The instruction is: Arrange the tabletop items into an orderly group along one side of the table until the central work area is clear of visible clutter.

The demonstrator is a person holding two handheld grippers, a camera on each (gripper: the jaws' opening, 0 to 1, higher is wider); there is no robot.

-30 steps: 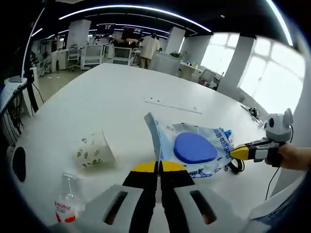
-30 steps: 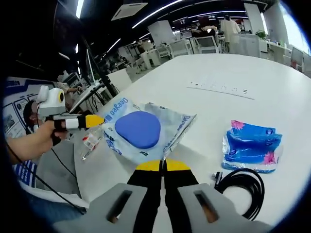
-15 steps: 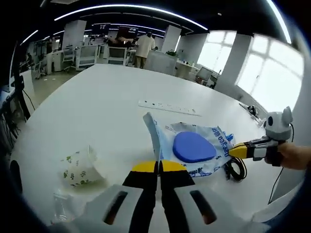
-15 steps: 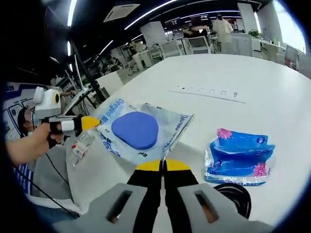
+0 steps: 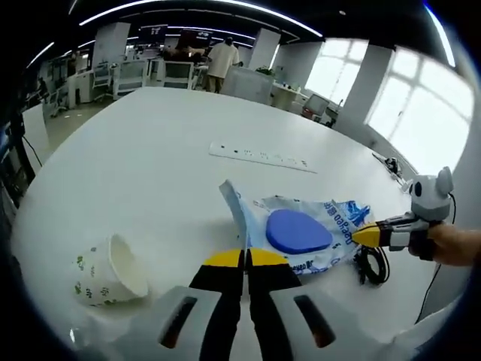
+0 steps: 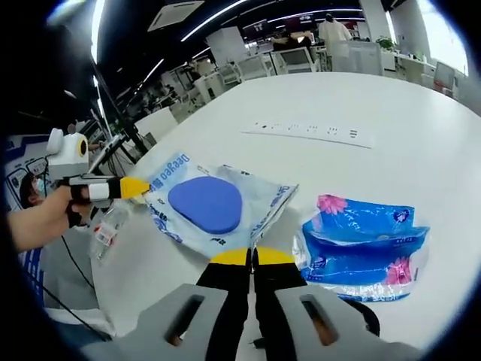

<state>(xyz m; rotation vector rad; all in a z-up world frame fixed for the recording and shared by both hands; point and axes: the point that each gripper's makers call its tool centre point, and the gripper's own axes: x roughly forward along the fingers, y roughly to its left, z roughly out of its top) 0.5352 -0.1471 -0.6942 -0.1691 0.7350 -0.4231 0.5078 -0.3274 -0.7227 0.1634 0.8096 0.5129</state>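
Both grippers hold the same plastic bag (image 5: 301, 233), a clear printed pouch with a blue rounded pad inside, stretched between them over the white table (image 5: 150, 158). In the left gripper view the left gripper (image 5: 244, 259) has its yellow-tipped jaws closed together on the near edge of the bag, and the right gripper (image 5: 361, 235) pinches the far corner, held by a hand (image 5: 455, 244) at the right. In the right gripper view the right gripper (image 6: 252, 257) is likewise clamped on the bag's near edge, with the left gripper (image 6: 139, 186) gripping the opposite corner. As a judgement, the tidying is at an early to middle stage: the bag is in hand but not yet set down along a side, and other items lie scattered. A paper cup (image 5: 109, 271) lies tipped on its side near the left gripper, a blue tissue pack (image 6: 361, 241) sits just beside the bag, a black cable (image 5: 372, 265) is coiled near the right gripper, a small clear bottle (image 6: 105, 229) lies near the table edge, and a white power strip (image 5: 259, 156) lies well apart, further across the table
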